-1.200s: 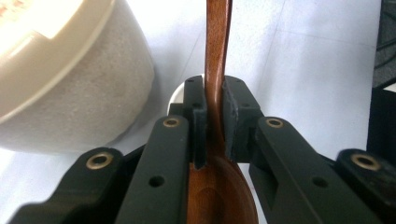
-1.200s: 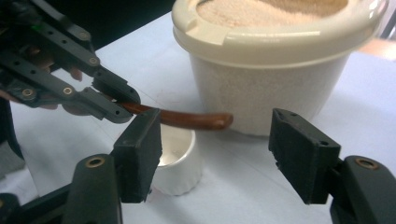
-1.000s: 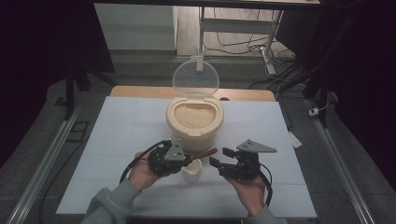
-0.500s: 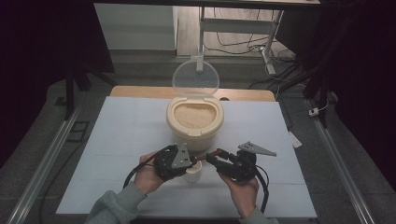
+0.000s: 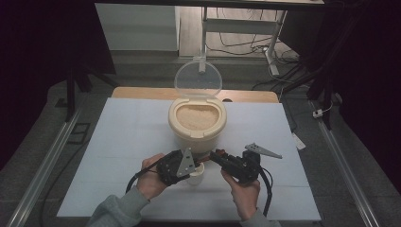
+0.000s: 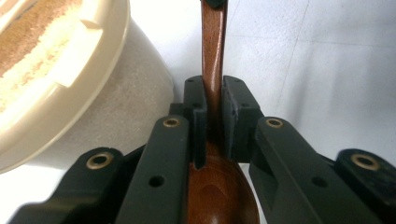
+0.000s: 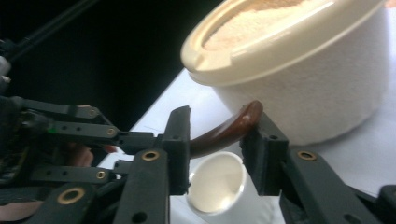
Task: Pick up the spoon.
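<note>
Left gripper (image 6: pixel 214 121) is pinching a brown wooden spoon (image 6: pixel 214 70) at the neck just above the bowl, jaws pressed tight on it. Right gripper (image 7: pixel 218 140) is sitting around the handle end of the same spoon (image 7: pixel 229 128); its jaws are spread, and the handle tip is touching or just beside the right-hand pad, cannot tell which. So this looks like a handover or regrip, not settled.

Risks: if the left lets go before the right closes, the spoon is likely dropping onto the small white cup (image 7: pixel 217 186) below it or the table. The handle is curved and glossy, so a pinch near the tip could slip or swing the spoon. The cup (image 5: pixel 195 174) is light-looking and close under both tools, easy to knock over. The cream container (image 5: pixel 196 124) of tan granules is just behind, lid (image 5: pixel 198 78) hinged open and upright; a spoon swing could bump its wall.

Pose: in the high view both hands are coming in low at the near edge of the white table (image 5: pixel 118 142), left gripper (image 5: pixel 182 165) and right gripper (image 5: pixel 222 161) pointing inward toward each other, almost meeting over the cup, in front of the container. Right hand (image 5: pixel 242 191) is wrapping the tool from below, cable looping off to its right.
</note>
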`<state>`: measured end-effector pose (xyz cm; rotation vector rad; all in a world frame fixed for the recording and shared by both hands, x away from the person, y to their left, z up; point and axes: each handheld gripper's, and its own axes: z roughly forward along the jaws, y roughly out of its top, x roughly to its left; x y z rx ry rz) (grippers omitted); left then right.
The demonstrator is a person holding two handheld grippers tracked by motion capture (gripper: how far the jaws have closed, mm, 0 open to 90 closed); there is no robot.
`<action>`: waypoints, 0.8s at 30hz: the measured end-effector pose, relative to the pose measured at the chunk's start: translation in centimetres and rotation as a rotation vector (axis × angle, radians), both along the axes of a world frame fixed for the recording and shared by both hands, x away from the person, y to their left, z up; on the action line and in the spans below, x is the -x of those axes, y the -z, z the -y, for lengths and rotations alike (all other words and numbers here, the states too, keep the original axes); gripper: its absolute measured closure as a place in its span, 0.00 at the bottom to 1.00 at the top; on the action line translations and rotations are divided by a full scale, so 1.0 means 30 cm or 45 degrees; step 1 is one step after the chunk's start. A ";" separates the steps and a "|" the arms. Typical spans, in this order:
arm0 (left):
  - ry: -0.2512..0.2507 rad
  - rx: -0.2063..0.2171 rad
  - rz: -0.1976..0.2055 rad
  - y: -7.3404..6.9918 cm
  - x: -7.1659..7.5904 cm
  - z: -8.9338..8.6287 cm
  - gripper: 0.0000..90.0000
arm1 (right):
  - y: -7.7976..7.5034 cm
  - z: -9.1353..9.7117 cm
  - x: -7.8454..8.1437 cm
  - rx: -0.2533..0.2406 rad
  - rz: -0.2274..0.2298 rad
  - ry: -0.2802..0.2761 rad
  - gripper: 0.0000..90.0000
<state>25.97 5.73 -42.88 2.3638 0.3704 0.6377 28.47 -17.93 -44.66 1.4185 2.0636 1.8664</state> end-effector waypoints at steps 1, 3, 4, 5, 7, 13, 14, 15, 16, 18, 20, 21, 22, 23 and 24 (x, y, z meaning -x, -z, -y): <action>0.000 0.004 0.002 -0.001 0.001 -0.001 0.89 | -0.002 0.000 -0.001 -0.008 0.005 -0.012 0.74; -0.003 0.008 0.014 -0.003 0.003 -0.003 0.89 | -0.007 -0.001 -0.004 -0.050 0.017 -0.035 0.79; -0.005 0.011 0.020 -0.005 0.004 -0.004 0.89 | -0.007 -0.001 -0.004 -0.050 0.017 -0.035 0.79; -0.007 0.020 0.024 -0.009 0.004 -0.009 0.89 | -0.008 0.000 -0.005 -0.077 0.027 -0.056 0.82; -0.008 0.024 0.024 -0.010 0.003 -0.011 0.89 | -0.010 -0.001 -0.009 -0.110 0.036 -0.078 0.84; -0.016 0.029 0.025 -0.009 -0.002 -0.016 0.89 | -0.022 -0.009 -0.015 -0.147 0.084 -0.149 0.92; -0.017 0.032 0.023 -0.007 -0.004 -0.016 0.89 | -0.024 -0.012 -0.014 -0.144 0.095 -0.153 0.92; -0.017 0.035 0.022 -0.006 -0.005 -0.017 0.89 | -0.027 -0.014 -0.013 -0.133 0.110 -0.162 0.92; -0.019 0.044 0.018 -0.006 -0.006 -0.019 0.89 | -0.029 -0.015 -0.013 -0.126 0.125 -0.167 0.92; -0.015 0.069 0.008 -0.008 -0.009 -0.025 0.89 | -0.031 -0.015 -0.014 -0.127 0.133 -0.170 0.92; -0.013 0.096 -0.002 -0.010 -0.012 -0.029 0.89 | -0.031 -0.013 -0.017 -0.148 0.141 -0.175 0.93; -0.012 0.111 -0.008 -0.011 -0.013 -0.032 0.88 | -0.030 -0.013 -0.018 -0.158 0.144 -0.174 0.93; -0.012 0.132 -0.014 -0.011 -0.013 -0.036 0.85 | -0.031 -0.009 -0.021 -0.175 0.159 -0.180 0.93; -0.013 0.151 -0.023 -0.012 -0.015 -0.040 0.85 | -0.031 -0.009 -0.021 -0.175 0.159 -0.180 0.93; -0.017 0.171 -0.030 -0.014 -0.016 -0.045 0.80 | -0.031 -0.007 -0.021 -0.174 0.169 -0.174 0.93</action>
